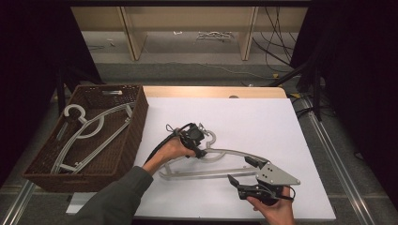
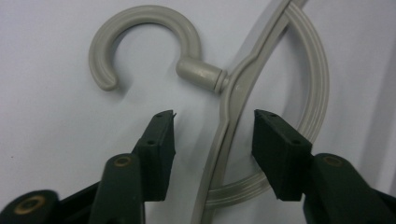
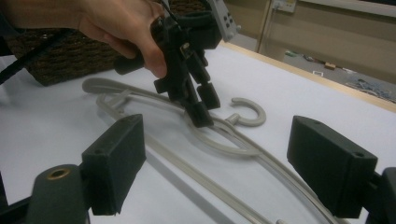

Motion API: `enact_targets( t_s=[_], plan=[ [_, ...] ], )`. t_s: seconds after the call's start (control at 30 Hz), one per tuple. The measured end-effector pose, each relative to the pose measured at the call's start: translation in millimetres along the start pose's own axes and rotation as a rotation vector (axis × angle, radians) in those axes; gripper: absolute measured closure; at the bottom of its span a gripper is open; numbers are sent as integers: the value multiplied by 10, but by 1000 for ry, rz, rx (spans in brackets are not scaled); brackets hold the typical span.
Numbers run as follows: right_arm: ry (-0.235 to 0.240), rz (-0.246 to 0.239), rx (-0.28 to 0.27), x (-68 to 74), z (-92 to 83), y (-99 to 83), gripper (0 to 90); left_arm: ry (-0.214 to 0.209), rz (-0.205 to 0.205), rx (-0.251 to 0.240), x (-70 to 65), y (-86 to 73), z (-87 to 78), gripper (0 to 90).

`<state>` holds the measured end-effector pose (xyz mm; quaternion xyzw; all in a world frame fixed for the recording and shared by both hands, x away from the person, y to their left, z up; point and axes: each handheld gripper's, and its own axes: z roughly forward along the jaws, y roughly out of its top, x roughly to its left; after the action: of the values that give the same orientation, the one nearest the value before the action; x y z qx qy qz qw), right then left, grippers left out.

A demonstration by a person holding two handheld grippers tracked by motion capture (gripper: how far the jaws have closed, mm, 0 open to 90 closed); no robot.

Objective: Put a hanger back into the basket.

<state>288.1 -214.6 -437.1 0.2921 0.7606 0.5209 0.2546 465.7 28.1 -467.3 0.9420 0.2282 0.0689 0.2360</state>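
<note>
Indoors, white table [image 1: 263, 117] bears hanger [image 1: 220, 152]; wicker basket [image 1: 136, 122] alongside.

You will find no legible text, label, brand, number or sign on any surface in these views; no marking here can be read.

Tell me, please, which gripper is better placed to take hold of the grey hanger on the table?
The left gripper. Its open jaws stand on both sides of the hanger, close below the hook, so it only needs to close. The right gripper waits open near the hanger's lower end, with nothing between its jaws.
</note>
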Motion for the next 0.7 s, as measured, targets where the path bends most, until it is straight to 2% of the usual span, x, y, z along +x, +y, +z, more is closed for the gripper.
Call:
enact_targets(
  t_s=[0.03, 0.07, 0.1, 0.13, 0.17, 0.3, 0.33, 0.37, 0.4, 0.43, 0.53, 0.57, 0.7],
  plan=[
    [1, 3, 0, 2, -1, 4, 203, 6, 34, 8, 10, 17, 2, 520],
    [1, 3, -1, 1, -1, 5, 203, -2, 45, 18, 15, 29, -3, 536],
    [1, 4, -1, 2, -1, 4, 203, -24, 11, 23, -5, 36, -4, 553],
    [2, 3, 2, 0, -3, 0, 203, -36, -7, 29, -18, 41, 6, 579],
    [1, 3, 2, -1, -3, -2, 203, -33, 26, 43, 1, 54, 17, 605],
    [2, -3, 5, 2, -2, 1, 203, -39, 38, 70, -15, 100, 29, 628],
    [4, -5, 8, 2, -1, -2, 203, -40, 64, 79, -2, 112, 27, 630],
    [4, -5, 8, 3, -1, -2, 203, -48, 41, 88, -17, 114, 28, 633],
    [2, -2, 5, 4, -1, 2, 203, -46, 48, 82, -10, 119, 32, 635],
    [1, -2, 3, 4, 0, 5, 203, -53, 77, 91, 8, 125, 28, 642],
    [4, -1, 10, 10, 7, -4, 203, -72, 94, 77, 26, 120, 32, 678],
    [3, -1, 10, 11, 7, -3, 203, -80, 120, 75, 34, 114, 31, 683],
    [7, -2, 12, 12, 8, -3, 204, -100, 119, 72, 70, 116, 33, 728]
  ],
)
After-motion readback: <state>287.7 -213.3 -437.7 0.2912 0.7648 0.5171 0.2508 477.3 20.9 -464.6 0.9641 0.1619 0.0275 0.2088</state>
